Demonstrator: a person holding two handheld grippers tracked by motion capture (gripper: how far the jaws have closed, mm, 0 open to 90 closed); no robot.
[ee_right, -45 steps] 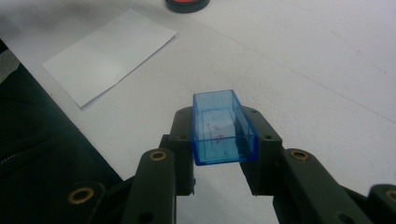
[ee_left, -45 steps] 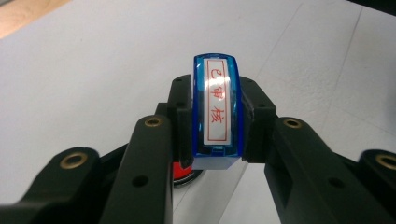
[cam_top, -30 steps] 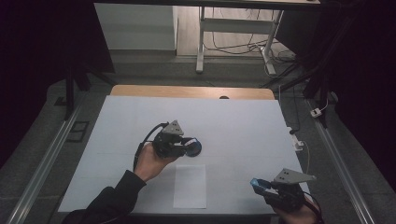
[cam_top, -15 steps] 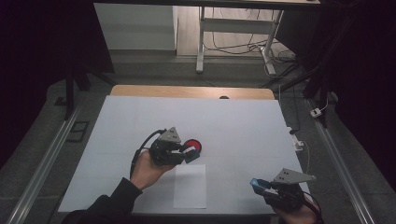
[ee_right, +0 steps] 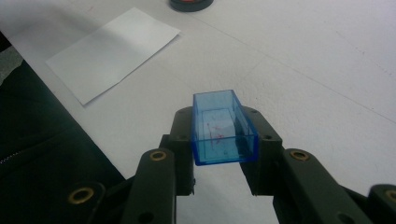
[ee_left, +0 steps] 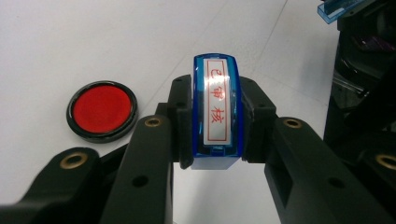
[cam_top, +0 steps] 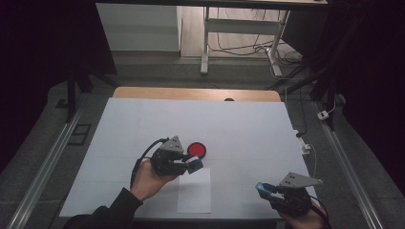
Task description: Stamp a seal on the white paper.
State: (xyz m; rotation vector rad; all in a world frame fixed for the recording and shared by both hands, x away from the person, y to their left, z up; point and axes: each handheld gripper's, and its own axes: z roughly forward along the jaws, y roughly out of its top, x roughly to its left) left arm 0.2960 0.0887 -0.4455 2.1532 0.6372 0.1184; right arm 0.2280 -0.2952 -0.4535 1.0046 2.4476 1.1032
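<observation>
Looks like a lab / recording rig, not a home. Desk (cam_top: 143, 124) has a plain white sheet over a wood top, w/ metal rails (cam_top: 43, 164) running along both sides on a grey floor. Surroundings dark, black drapes or panels left & right. Behind: legs of a white metal frame (cam_top: 206, 43), loose cables (cam_top: 239, 45) on the floor, a white plug (cam_top: 325, 115) by the right rail. Office-type bits on the desk: red ink pad (cam_top: 197, 150), paper slip (cam_top: 194, 190).

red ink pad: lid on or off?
Off. The round black-rimmed red ink pad lies with its red surface bare on the white table.
</observation>
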